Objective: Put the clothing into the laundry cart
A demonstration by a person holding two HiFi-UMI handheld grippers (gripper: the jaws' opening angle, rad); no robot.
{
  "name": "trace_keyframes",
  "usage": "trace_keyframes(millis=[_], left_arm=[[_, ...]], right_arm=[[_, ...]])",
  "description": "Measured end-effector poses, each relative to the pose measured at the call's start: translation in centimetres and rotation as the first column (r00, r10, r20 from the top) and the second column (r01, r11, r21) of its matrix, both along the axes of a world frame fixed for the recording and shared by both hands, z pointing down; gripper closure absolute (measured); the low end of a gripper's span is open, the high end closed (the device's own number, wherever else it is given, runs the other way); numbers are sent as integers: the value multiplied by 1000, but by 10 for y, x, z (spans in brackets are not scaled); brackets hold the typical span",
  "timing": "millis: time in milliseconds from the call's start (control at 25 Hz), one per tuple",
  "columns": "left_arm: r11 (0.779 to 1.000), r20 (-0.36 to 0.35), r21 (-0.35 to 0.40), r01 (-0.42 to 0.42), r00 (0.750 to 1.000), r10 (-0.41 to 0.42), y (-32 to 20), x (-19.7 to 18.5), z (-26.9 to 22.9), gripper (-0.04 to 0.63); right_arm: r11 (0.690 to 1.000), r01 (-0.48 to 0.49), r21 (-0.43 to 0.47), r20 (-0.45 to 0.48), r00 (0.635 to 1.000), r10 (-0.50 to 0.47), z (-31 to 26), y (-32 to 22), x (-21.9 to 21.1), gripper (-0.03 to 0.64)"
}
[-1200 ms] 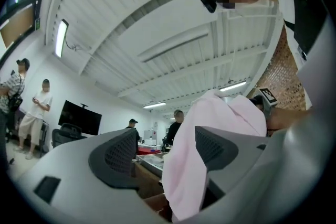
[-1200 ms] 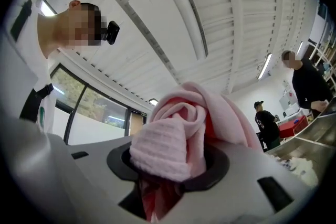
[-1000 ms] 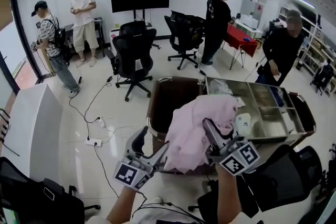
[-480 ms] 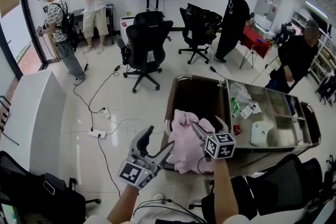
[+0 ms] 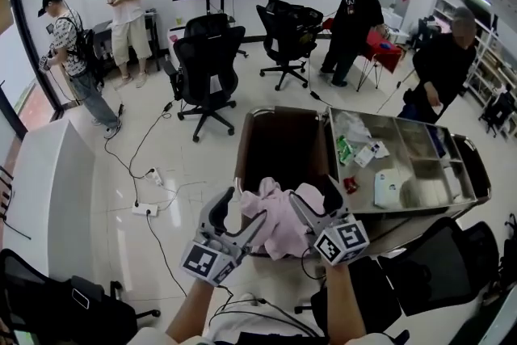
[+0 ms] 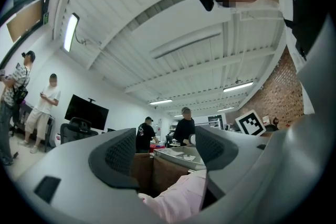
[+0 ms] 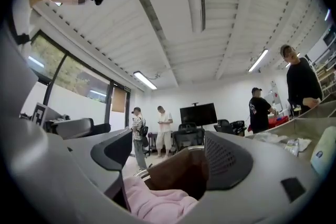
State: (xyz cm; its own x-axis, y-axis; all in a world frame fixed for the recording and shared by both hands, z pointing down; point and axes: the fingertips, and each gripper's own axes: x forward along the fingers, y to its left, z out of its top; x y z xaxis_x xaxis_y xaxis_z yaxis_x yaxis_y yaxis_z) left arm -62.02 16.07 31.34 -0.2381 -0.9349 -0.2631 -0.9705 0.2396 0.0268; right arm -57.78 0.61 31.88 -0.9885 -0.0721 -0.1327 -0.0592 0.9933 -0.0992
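Pink garment (image 5: 279, 220) now lower, soft crumpled heap on brown fabric laundry cart (image 5: 283, 145) rim, lower centre; right gripper (image 5: 313, 191) jaws just opened, cloth loose between; left gripper (image 5: 242, 204) jaws apart; cart bottom hidden.

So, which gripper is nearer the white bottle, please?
Right: the right gripper, jaws just opened around the pink garment, sits left of the white bottle; the left gripper, beyond the garment.

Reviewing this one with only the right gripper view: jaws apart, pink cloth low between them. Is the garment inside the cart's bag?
Observer: Not fully; head view shows the pink garment draped over the near rim of the brown bag. The right hand-held gripper has just been opening its jaws; the cloth between them lies loose.
Reviewer: And the left one?
Observer: The left hand-held gripper sits at the garment's left edge, jaws apart, gripping nothing.
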Motion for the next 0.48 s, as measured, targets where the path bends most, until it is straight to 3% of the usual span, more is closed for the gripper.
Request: trace_keyframes(millis=[240, 480], left_arm=[[998, 28, -5, -57, 998, 57, -33, 31, -10, 253], [996, 55, -35, -83, 995, 85, -64, 66, -9, 253]], right_arm=[[987, -83, 136, 89, 993, 71, -30, -11, 65, 158], [960, -246, 132, 131, 965, 229, -30, -47, 138, 161]])
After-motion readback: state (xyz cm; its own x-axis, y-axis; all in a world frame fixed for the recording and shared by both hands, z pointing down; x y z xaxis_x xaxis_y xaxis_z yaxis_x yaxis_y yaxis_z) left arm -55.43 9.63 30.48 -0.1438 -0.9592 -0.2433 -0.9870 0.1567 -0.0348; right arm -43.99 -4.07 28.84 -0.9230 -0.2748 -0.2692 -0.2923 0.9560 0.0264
